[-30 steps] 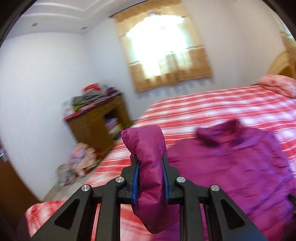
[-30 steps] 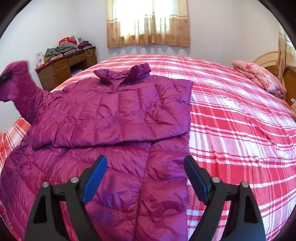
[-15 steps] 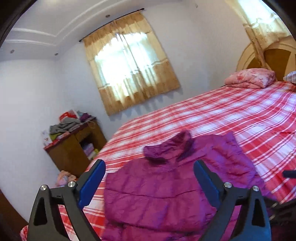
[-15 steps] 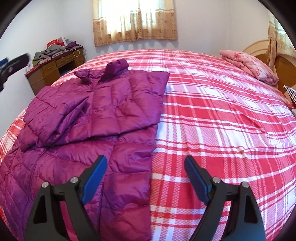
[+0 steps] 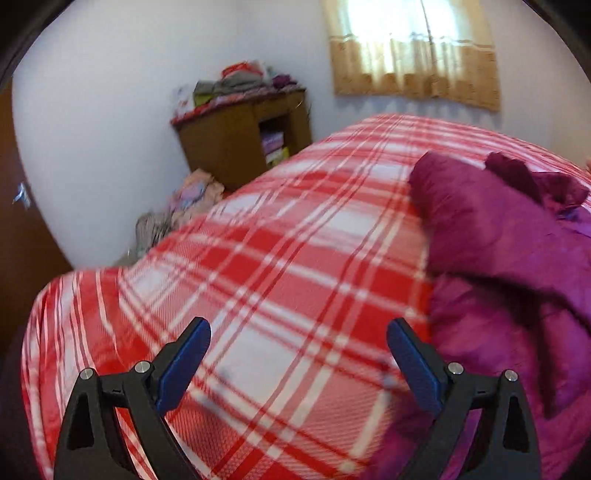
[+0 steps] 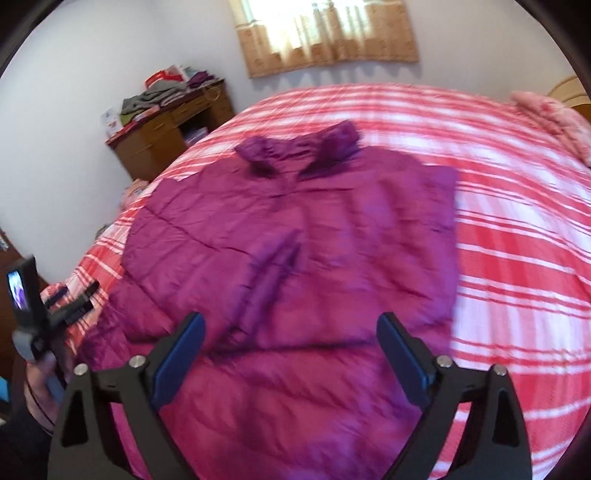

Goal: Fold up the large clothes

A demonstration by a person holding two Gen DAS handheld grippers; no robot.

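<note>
A magenta quilted jacket (image 6: 314, 229) lies front-up on the red plaid bed (image 6: 517, 258), collar (image 6: 340, 136) toward the window and both sleeves laid across the chest. My right gripper (image 6: 291, 319) hovers over the jacket's lower half, its jaws opening with nothing between them. My left gripper (image 5: 297, 326) is open and empty above bare bedcover (image 5: 277, 258), with the jacket (image 5: 509, 240) just to its right. The right wrist view shows the left gripper (image 6: 74, 295) at the jacket's left edge, held by a hand (image 6: 40, 380).
A wooden desk (image 5: 243, 147) piled with folded clothes stands in the far corner, with a heap of laundry (image 5: 188, 206) on the floor beside it. A pink pillow (image 6: 546, 114) lies at the bed's far right. A curtained window (image 6: 325, 33) is behind, and a brown door (image 5: 22, 240) at left.
My left gripper let go of the jacket sleeve, opened wide and swung down to the left over the bedcover. The sleeve now lies across the jacket. My right gripper shifted left over the jacket.
</note>
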